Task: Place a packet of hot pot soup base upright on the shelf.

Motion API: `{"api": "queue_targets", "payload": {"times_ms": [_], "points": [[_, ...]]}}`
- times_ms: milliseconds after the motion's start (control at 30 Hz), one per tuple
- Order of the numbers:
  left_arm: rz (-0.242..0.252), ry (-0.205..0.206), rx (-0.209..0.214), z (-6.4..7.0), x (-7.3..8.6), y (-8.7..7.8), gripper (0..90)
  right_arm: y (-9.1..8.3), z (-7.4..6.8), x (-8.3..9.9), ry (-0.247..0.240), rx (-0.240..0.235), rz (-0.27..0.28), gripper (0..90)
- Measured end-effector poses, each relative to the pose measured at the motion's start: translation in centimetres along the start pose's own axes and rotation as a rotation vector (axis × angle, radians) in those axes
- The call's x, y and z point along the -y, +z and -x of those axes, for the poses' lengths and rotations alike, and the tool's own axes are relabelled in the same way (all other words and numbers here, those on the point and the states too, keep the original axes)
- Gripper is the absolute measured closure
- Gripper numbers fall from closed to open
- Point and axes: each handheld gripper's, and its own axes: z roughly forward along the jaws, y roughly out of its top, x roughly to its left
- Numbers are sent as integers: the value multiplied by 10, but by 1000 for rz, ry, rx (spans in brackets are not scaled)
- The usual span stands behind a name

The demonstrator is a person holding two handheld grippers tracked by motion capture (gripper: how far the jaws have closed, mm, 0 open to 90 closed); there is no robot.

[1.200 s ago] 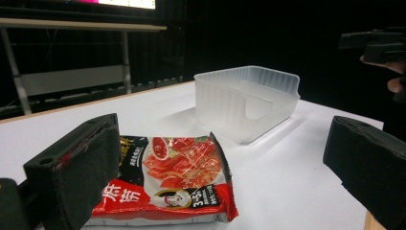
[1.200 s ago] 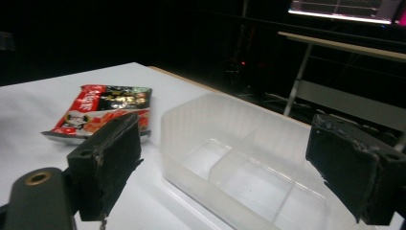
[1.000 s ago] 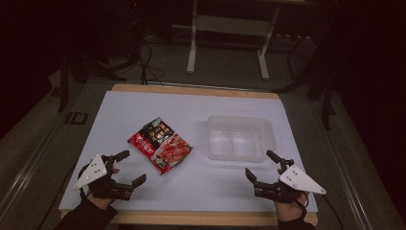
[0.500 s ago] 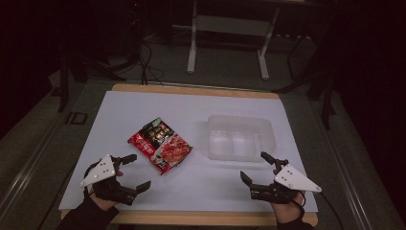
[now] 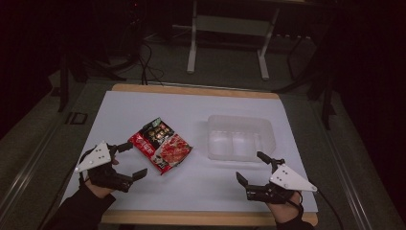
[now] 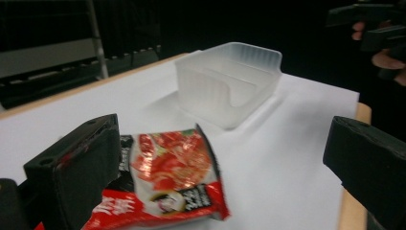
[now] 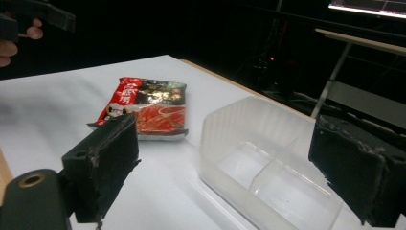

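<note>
A red and black noodle packet (image 5: 161,143) lies flat on the white table sheet (image 5: 191,115), left of centre. My left gripper (image 5: 132,159) is open just left of the packet, its jaws straddling the packet's near corner without touching; the packet (image 6: 167,184) sits low between the jaws in the left gripper view. A clear plastic tub (image 5: 239,138) with a divider stands right of the packet. My right gripper (image 5: 250,166) is open at the tub's near edge, empty. In the right gripper view, the tub (image 7: 268,167) lies between the jaws and the packet (image 7: 146,108) beyond.
The sheet covers a wooden table whose edge (image 5: 196,218) runs along the front. A metal stand (image 5: 225,43) and cables lie on the dark floor behind the table. Bare sheet lies between the two grippers and along the back.
My left gripper has moved forward and right toward the packet. My right gripper has shifted slightly left toward the tub. Packet and tub have not moved.
</note>
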Motion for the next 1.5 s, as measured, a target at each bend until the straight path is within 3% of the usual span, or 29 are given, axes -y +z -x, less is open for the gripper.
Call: {"api": "queue_targets", "payload": {"times_ms": [167, 400, 567, 767, 900, 1067, 1200, 1367, 1500], "points": [[3, -11, -29, -14, -8, 2, 0, -1, 0, -2, 11, -2, -9, 101], [-23, 26, -62, -24, -15, 11, 26, -2, -1, -3, 34, -25, -4, 133], [-42, 37, -87, -37, -19, 19, 122, -4, -4, -6, 33, -40, 16, 134], [-93, 8, -136, -58, -18, 30, 205, -5, -4, -8, 32, -44, 25, 135], [-116, -29, -162, -74, -14, 36, 258, -4, -4, -8, 36, -53, 26, 139], [-159, -31, -195, -88, -6, 47, 357, -6, -4, -9, 37, -58, 38, 141], [-200, -29, -218, -99, 2, 54, 376, -6, -4, -8, 37, -56, 35, 148], [-197, -76, -232, -113, 14, 61, 381, -6, -4, -8, 37, -60, 36, 148], [-231, -97, -241, -122, 23, 67, 407, -7, -5, -9, 37, -69, 38, 149]]}}
